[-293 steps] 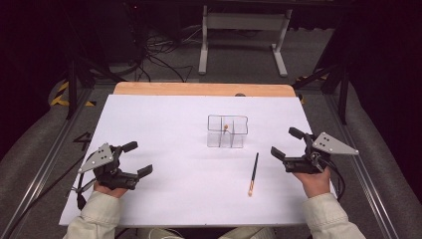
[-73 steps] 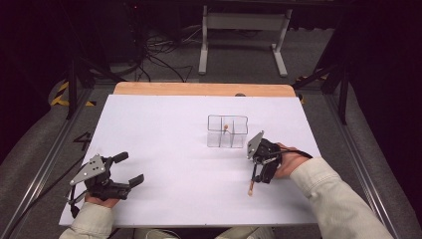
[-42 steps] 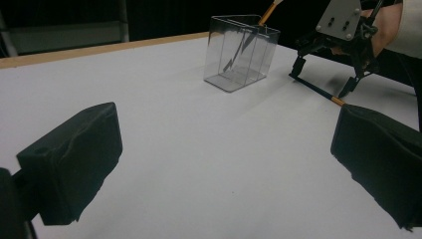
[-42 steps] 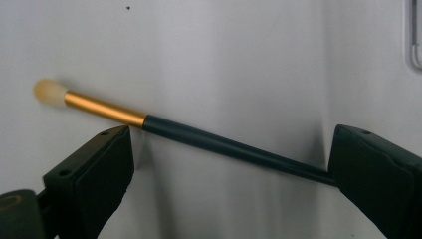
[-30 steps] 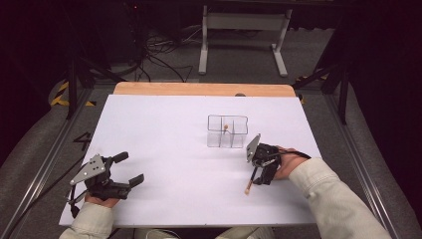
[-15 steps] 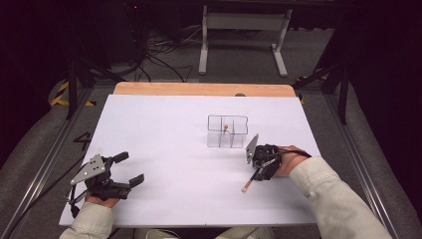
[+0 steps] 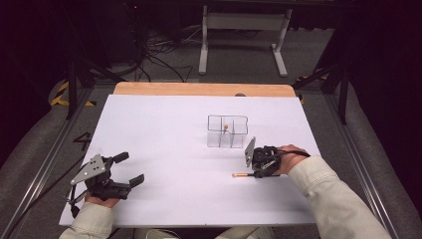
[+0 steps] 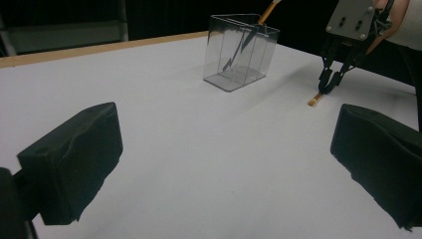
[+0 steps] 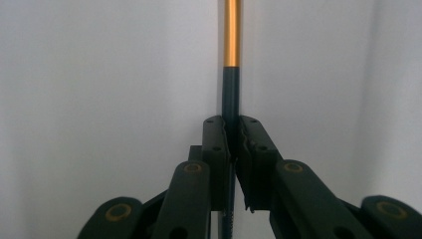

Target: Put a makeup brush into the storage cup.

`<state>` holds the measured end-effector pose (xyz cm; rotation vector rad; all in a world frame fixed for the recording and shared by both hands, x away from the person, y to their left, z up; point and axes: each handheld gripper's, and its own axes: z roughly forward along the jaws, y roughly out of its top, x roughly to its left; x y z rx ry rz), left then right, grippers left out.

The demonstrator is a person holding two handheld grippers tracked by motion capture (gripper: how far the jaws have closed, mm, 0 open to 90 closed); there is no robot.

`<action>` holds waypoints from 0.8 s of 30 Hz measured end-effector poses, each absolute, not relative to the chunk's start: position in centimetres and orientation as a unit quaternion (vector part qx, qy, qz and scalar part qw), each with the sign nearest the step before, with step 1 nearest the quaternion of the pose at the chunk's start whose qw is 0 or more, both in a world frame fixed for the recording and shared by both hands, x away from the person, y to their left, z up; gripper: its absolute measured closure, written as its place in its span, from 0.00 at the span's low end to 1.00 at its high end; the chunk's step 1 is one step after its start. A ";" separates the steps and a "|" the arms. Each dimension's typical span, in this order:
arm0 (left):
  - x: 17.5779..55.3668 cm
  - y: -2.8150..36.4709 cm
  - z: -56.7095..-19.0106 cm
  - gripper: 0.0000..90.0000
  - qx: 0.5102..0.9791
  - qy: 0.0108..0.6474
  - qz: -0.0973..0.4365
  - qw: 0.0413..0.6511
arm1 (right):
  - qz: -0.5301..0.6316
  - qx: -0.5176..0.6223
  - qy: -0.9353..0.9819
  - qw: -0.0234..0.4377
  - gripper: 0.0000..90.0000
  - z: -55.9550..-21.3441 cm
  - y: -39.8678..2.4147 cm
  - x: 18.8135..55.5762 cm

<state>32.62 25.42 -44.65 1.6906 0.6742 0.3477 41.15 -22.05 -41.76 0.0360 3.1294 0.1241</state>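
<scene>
Got a thin stick pinched tight in the right gripper, down low over the white table sheet, just in front of the clear divided box. Looks like the gold end pokes out to the left at sheet level. Can't tell if it's touching or just off the surface. Holding the left gripper near the front left corner, jaws spread wide, nothing in them.

Mostly worried about the grip. Pinching a round, slick-looking shaft between two narrow black pads, so could easily swivel or slide out on a lift. Could also snag that gold tip on the sheet and lever it loose. If heading for the box, might clip the thin rim and shove or tip it, since it looks like light plastic with nothing bracing it. Already got another stick leaning in one compartment, so could bump that too.

Texture-wise: matte, paper-like sheet. Glossy, hard-edged see-through walls. Dark teal shaft running into a metallic gold section. Roughish, uneven pad faces.
</scene>
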 end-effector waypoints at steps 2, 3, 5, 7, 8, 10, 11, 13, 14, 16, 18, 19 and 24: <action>32.6 25.4 -44.6 0.01 0.729 0.291 0.149 0.602 | 0.040 0.011 0.999 0.005 0.92 -41.8 -22.1 41.1; 32.6 25.4 -44.6 0.01 0.729 0.291 0.149 0.602 | 0.040 0.011 0.999 0.005 0.92 -41.8 -22.1 41.1; 32.6 25.4 -44.6 0.01 0.729 0.292 0.148 0.601 | 0.039 0.010 0.999 0.005 0.92 -41.8 -22.0 41.1; 32.6 25.4 -44.6 0.01 0.728 0.292 0.150 0.602 | 0.037 0.009 0.999 0.007 0.92 -41.7 -22.0 41.1; 32.6 25.4 -44.6 0.01 0.728 0.292 0.150 0.601 | 0.037 0.009 0.999 0.007 0.93 -41.7 -22.0 41.1; 32.6 25.4 -44.6 0.01 0.729 0.292 0.149 0.601 | 0.038 0.009 0.999 0.007 0.93 -41.7 -22.0 41.1; 32.6 25.4 -44.7 0.01 0.728 0.292 0.149 0.602 | 0.037 0.010 0.999 0.007 0.93 -41.7 -22.0 41.1; 32.6 25.4 -44.7 0.01 0.728 0.292 0.149 0.602 | 0.037 0.010 0.999 0.008 0.93 -41.7 -22.0 41.1; 32.6 25.4 -44.7 0.01 0.728 0.292 0.149 0.602 | 0.037 0.010 0.999 0.008 0.93 -41.7 -22.0 41.1; 32.6 25.4 -44.6 0.01 0.729 0.292 0.150 0.601 | 0.037 0.011 0.999 0.007 0.93 -41.7 -22.0 41.1; 32.6 25.4 -44.7 0.01 0.728 0.292 0.149 0.602 | 0.035 0.014 0.999 0.008 0.93 -41.7 -22.0 41.0; 32.6 25.4 -44.7 0.01 0.728 0.292 0.149 0.602 | 0.036 0.014 0.999 0.007 0.93 -41.6 -22.0 41.0; 32.6 25.4 -44.6 0.01 0.728 0.292 0.150 0.602 | 0.053 0.017 0.998 0.017 0.93 -40.9 -22.2 40.7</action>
